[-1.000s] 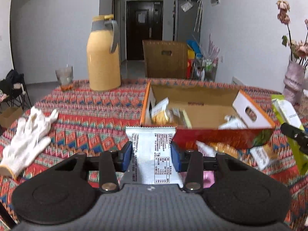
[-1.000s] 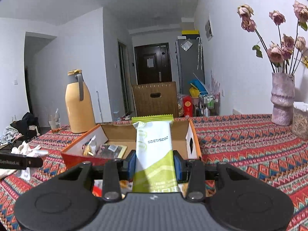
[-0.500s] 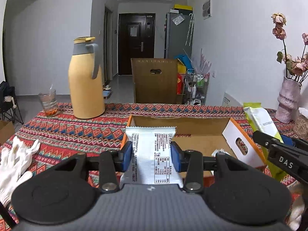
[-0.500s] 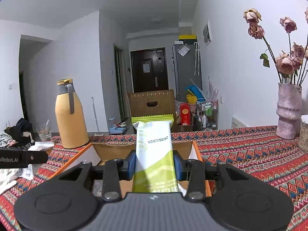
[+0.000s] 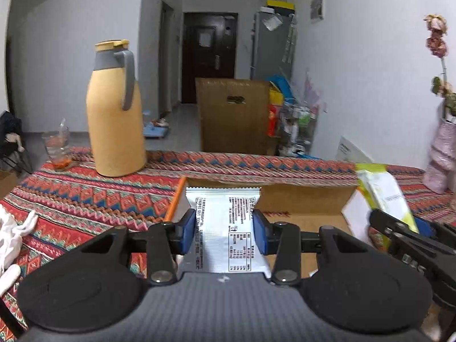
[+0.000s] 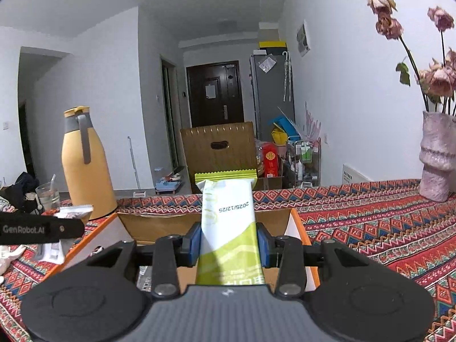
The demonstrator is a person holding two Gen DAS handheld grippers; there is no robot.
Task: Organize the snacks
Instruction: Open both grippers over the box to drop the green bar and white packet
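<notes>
Two grippers on show, the left gripper (image 5: 224,232) and the right gripper (image 6: 229,245), each with one snack packet: one white packet (image 5: 225,228), one green packet (image 6: 228,228). One open cardboard box (image 6: 297,222) sits on one patterned tablecloth (image 6: 370,216), alongside one yellow jug (image 5: 115,114), one drinking glass (image 5: 57,148) and one white glove (image 5: 11,233). One pink vase (image 6: 437,159) holds several dried roses (image 6: 383,11), their exact number unclear, and there's one brown crate (image 5: 232,116) behind the table.

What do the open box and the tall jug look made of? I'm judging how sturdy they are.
The box looks like cardboard: matte brown inside, thin folded flaps, orange printed edges. The jug looks like matte yellow plastic or coated metal, with a grey handle and collar; which one, the pictures leave open.
</notes>
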